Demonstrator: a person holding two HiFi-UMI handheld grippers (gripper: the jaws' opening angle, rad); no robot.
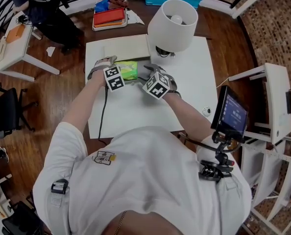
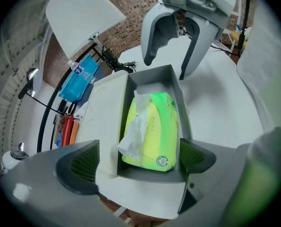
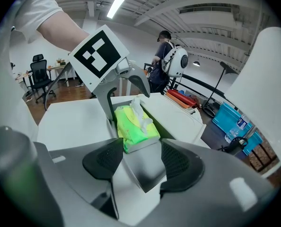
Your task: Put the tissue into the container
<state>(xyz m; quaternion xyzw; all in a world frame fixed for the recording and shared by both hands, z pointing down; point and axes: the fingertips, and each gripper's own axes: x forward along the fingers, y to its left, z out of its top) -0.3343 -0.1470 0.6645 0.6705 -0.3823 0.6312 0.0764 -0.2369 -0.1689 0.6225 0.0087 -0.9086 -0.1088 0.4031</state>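
Two tools at container (image 2: 152,75) ends: left tool (image 2: 136,163) wide apart, right tool (image 3: 141,164) clamped on rim, tissue pack (image 2: 154,126) inside.

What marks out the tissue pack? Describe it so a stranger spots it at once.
On the white table, beside the white lamp, sits an open grey box. The tissue pack lies inside it: the only bright green thing there, with a white tissue sticking out of its top.

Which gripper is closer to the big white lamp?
Right. The right gripper is at the container end nearest the lamp; the left gripper is at the far end.
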